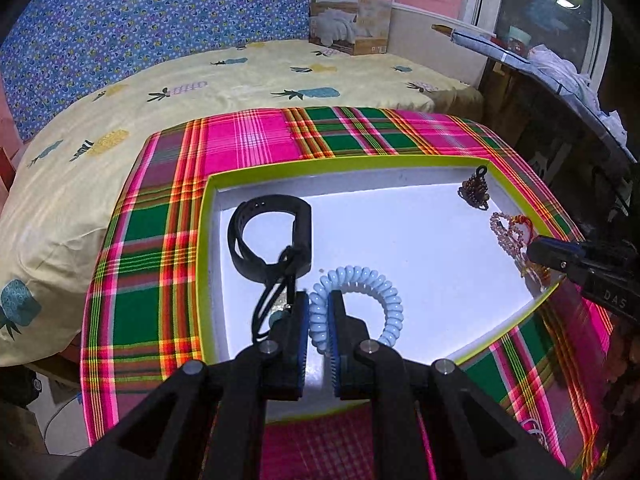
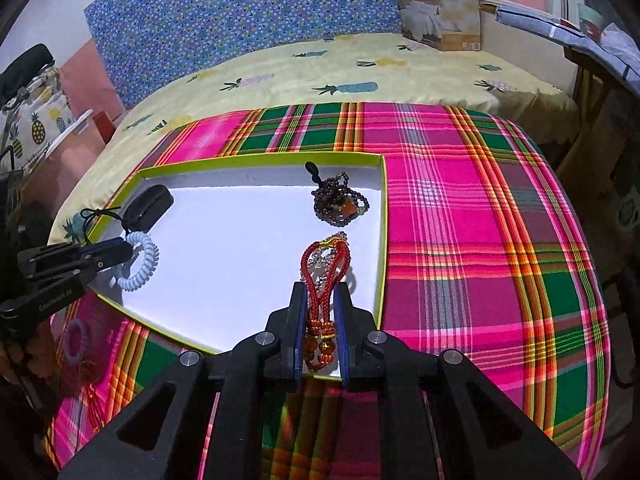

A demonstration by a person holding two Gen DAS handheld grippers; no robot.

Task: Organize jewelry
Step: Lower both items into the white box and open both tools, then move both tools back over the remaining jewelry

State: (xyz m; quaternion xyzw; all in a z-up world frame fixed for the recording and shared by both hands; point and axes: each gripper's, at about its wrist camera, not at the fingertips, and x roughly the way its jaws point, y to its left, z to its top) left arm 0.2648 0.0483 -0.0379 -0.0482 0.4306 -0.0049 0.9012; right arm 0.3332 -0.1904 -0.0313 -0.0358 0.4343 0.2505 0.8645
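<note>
A white tray with a lime-green rim (image 1: 208,240) (image 2: 382,216) lies on the plaid cloth. My left gripper (image 1: 319,300) (image 2: 120,250) is shut on a light-blue spiral coil bracelet (image 1: 394,304) (image 2: 146,264) over the tray floor. My right gripper (image 2: 322,292) (image 1: 534,250) is shut on a red braided cord bracelet (image 2: 320,276), tangled with a pale pink bead string (image 1: 506,232). A black watch band (image 1: 260,236) (image 2: 148,204) and a black cord (image 1: 268,300) lie at the tray's left. A dark bead bracelet (image 1: 474,190) (image 2: 340,204) lies in the far right corner.
The plaid cloth (image 2: 480,240) covers a table in front of a bed with a pineapple sheet (image 1: 160,88). A purple hair tie (image 2: 76,344) lies on the cloth left of the tray. A quilt box (image 1: 352,12) stands at the back.
</note>
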